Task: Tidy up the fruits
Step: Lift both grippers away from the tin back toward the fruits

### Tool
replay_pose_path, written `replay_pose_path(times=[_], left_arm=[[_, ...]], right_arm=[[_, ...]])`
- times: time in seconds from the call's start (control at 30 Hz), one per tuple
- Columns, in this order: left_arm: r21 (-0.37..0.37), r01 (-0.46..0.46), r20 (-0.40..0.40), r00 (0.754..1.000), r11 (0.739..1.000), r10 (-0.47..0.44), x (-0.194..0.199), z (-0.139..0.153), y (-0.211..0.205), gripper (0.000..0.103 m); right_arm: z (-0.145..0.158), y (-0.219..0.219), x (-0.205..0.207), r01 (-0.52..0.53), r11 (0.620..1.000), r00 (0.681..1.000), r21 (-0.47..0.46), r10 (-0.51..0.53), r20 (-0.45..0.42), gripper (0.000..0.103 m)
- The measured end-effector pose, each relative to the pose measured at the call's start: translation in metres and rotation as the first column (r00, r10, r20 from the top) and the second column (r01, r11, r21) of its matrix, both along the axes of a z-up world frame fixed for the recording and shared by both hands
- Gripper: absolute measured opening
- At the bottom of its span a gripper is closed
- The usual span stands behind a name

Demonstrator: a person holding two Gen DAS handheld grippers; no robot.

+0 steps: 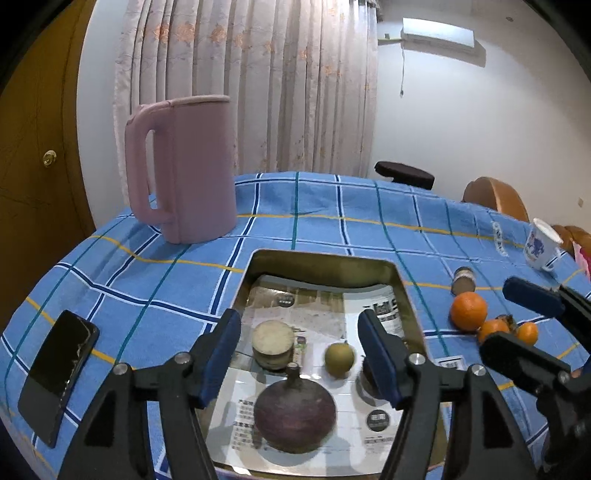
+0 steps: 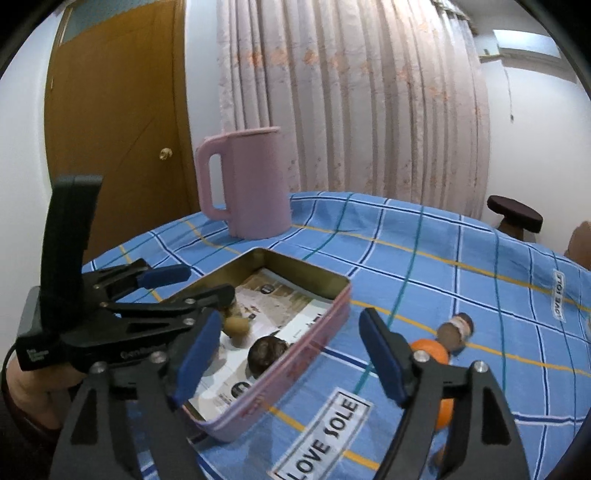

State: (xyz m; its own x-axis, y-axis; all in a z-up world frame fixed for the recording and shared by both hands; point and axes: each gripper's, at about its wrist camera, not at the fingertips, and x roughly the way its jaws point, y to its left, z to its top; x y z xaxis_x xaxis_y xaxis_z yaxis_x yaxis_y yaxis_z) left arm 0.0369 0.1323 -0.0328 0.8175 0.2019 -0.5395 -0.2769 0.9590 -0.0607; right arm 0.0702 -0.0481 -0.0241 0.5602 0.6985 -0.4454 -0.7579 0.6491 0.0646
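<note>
A pale floral pleated curtain (image 1: 243,85) hangs at twelve o'clock against white walls. A brown wooden door (image 2: 122,122) stands at ten o'clock, a white wall-mounted air conditioner (image 1: 437,35) at two, a dark round stool (image 1: 404,173) below.

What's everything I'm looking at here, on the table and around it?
Tin: one, gold inside, pink outside, mid-table, paper-lined.
Fruit in tin: dark purple round one, yellow-green one, cut pale-topped piece; a fourth, dark, is partly hidden.
Oranges: three, on cloth right of tin.
Small jar: one, brown, lying behind oranges.
Jug: one, pink, far left.
Phone: one, black, left edge.
Mug: one, white with blue print, far right.
Tablecloth: blue check.
Stool: dark, behind table.
Left gripper: open, over tin.
Right gripper: open, near oranges.
</note>
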Motion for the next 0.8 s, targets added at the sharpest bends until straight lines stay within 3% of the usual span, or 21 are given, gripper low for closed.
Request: replay_pose_path(times=[0.17, 0.4, 0.57, 0.8], left_arm=[[0.000, 0.050, 0.033, 0.998, 0.999, -0.050, -0.004, 0.008, -0.024, 0.067], [0.004, 0.172, 0.027, 0.985, 0.985, -0.172, 0.005, 0.006, -0.077, 0.067], [0.009, 0.241, -0.014, 0.971, 0.971, -0.241, 0.013, -0.004, -0.110, 0.067], [0.021, 0.267, -0.040, 0.963, 0.963, -0.267, 0.020, -0.010, -0.128, 0.067]], right_arm=[[-0.004, -0.054, 0.005, 0.145, 0.989, 0.989, -0.014, -0.145, 0.005, 0.079], [-0.028, -0.149, 0.031, 0.427, 0.902, 0.899, -0.069, -0.431, -0.078, 0.079], [-0.039, -0.165, 0.042, 0.437, 0.893, 0.883, -0.103, -0.448, -0.140, 0.063], [-0.045, -0.143, 0.052, 0.365, 0.919, 0.907, -0.153, -0.387, -0.165, 0.060]])
